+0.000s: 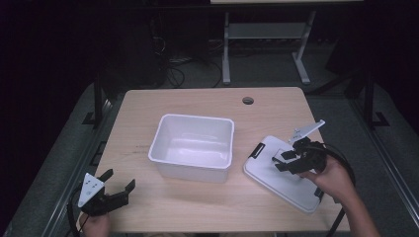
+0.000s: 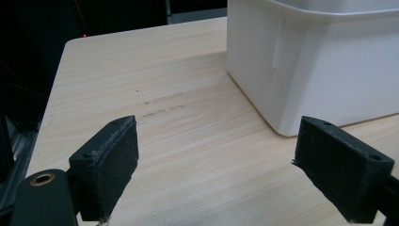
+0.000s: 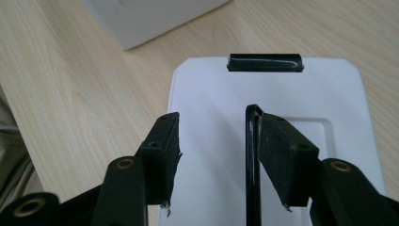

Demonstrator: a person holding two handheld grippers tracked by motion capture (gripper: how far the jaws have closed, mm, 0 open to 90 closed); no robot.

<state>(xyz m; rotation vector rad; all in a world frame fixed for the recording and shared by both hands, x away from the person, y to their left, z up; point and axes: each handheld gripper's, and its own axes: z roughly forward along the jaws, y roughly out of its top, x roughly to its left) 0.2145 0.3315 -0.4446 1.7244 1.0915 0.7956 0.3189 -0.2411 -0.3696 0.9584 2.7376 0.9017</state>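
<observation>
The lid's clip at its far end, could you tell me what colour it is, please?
Black, against the white lid; the clip shows best in the right gripper view.

Lab: bare workbench [image 1: 207, 101], loose floor cables [image 1: 173, 69], second bench frame [image 1: 267, 39].

One bin [image 1: 192, 146], one lid [image 1: 284, 174]

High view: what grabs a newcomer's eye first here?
The open white bin standing mid-table, with nothing visible inside. Right of it the flat white lid with black latches lies on the table, and the right gripper is over it, jaws part open, a thin black handle against one pad. The left gripper sits open at the near left corner, holding nothing.
</observation>
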